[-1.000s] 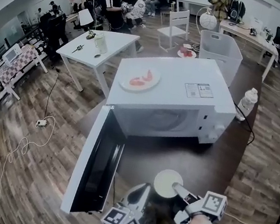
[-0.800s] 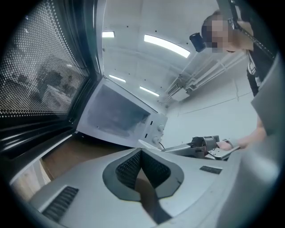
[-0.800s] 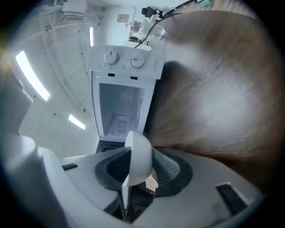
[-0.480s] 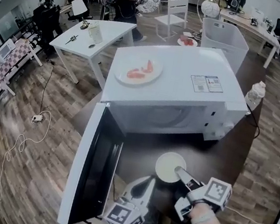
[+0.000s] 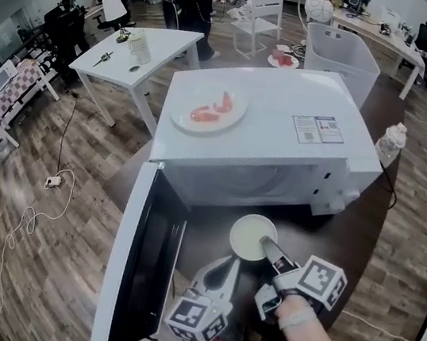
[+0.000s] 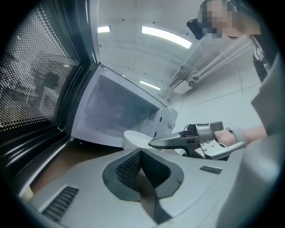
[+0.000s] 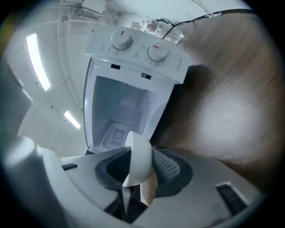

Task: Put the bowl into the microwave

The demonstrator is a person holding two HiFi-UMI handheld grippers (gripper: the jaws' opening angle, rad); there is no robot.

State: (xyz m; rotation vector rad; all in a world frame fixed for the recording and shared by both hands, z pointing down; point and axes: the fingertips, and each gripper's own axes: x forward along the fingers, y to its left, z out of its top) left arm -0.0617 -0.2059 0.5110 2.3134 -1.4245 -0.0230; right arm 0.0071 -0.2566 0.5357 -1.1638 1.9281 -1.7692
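Moved: the bowl (image 5: 250,236) and the right gripper (image 5: 265,245) holding it sit higher in the head view than a second ago, closer to the open front of the microwave (image 5: 273,147). The left gripper (image 5: 231,263) has crept up the frame as well.
Bowl: white and empty, in the lower middle of the head view, over the dark table (image 5: 340,234) and just in front of the oven's open mouth.
Right gripper: jaws partly closed, pinching the bowl's rim (image 7: 139,156) at its near edge. One jaw is inside the bowl and one outside.
Left gripper: just left of and below the bowl in the head view, pads (image 6: 153,165) drawn together with nothing between them. Its tip is apart from the bowl.
Microwave: white, filling the centre of the head view. In the right gripper view its lit, empty cavity (image 7: 118,116) lies straight beyond the bowl, with two knobs (image 7: 158,51) near the top of the frame.
Door: the door (image 5: 140,266) is swung fully out toward the lower left of the head view.
On top: a plate (image 5: 208,113) with red pieces, upper left of the oven's roof.
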